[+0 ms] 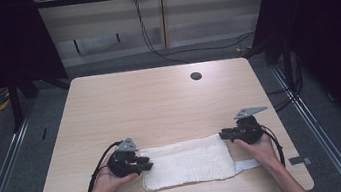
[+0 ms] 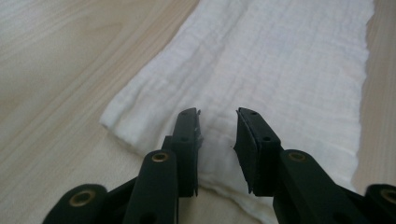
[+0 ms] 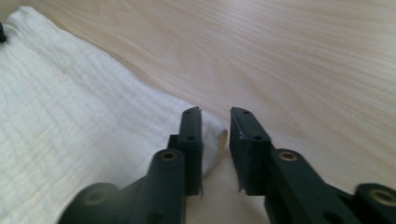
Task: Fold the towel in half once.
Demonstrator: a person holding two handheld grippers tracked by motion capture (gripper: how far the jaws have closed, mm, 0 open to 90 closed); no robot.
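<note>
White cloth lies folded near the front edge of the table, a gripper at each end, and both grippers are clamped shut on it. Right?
Not quite. The white cloth does lie folded near the table's front edge, with the left gripper and right gripper at its ends, but both gripper views show the jaws apart, not clamped on it.

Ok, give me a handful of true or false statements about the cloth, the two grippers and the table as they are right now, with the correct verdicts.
1. A white cloth lies flat near the table's front edge. True.
2. The left gripper is clamped shut on a cloth corner. False: its jaws stand apart above the cloth, with nothing pinched between them.
3. The right gripper sits at the cloth's right end, jaws apart. True.
4. The cloth is bunched into a ball. False: it is spread out as a long folded rectangle.
5. A dark round hole sits toward the table's far side. True.
6. Both grippers rest at the far edge of the table. False: they are at the near side, one at each end of the cloth.
</note>
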